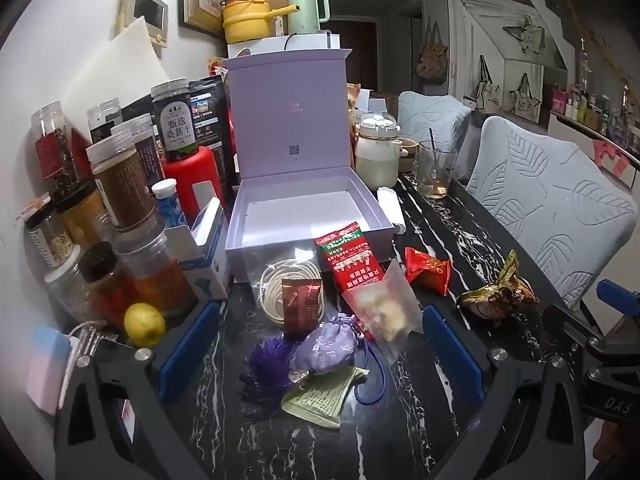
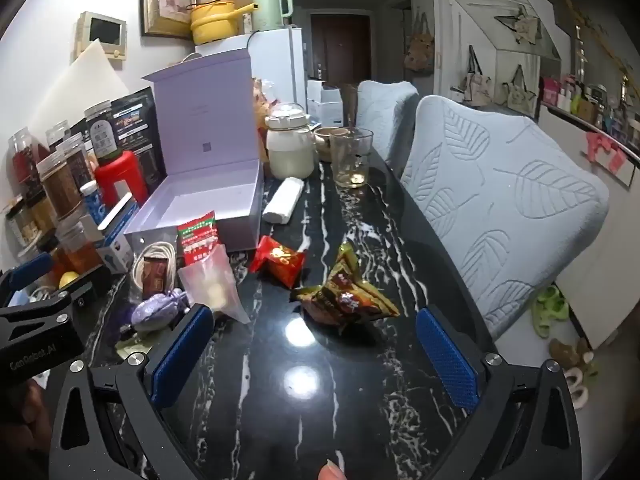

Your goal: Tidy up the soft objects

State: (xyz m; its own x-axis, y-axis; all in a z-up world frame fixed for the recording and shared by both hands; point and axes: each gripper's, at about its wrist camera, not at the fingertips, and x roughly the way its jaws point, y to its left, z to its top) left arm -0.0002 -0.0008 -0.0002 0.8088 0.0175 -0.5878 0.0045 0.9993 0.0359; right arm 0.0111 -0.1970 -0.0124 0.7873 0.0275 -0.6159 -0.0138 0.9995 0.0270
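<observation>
An open, empty lilac box (image 1: 304, 204) (image 2: 208, 200) stands on the black marble table. In front of it lie soft packets: a purple sachet (image 1: 326, 346) (image 2: 154, 312) with a tassel (image 1: 268, 376), a frosted pouch (image 1: 384, 308) (image 2: 216, 280), a red-green packet (image 1: 348, 256) (image 2: 198, 238), a brown sachet (image 1: 300, 306), a bagged white cord (image 1: 280, 280), a red snack packet (image 1: 426, 270) (image 2: 280, 260) and a gold-brown wrapper (image 1: 496, 296) (image 2: 344, 300). My left gripper (image 1: 320, 354) is open around the purple sachet. My right gripper (image 2: 314, 354) is open and empty before the gold-brown wrapper.
Jars and bottles (image 1: 120, 184), a red bottle (image 1: 192, 180) and a lemon (image 1: 145, 324) crowd the left. A white jug (image 1: 378, 152), a glass (image 1: 436, 168) and a white roll (image 2: 282, 200) stand behind. Padded chairs (image 2: 500, 200) line the right edge.
</observation>
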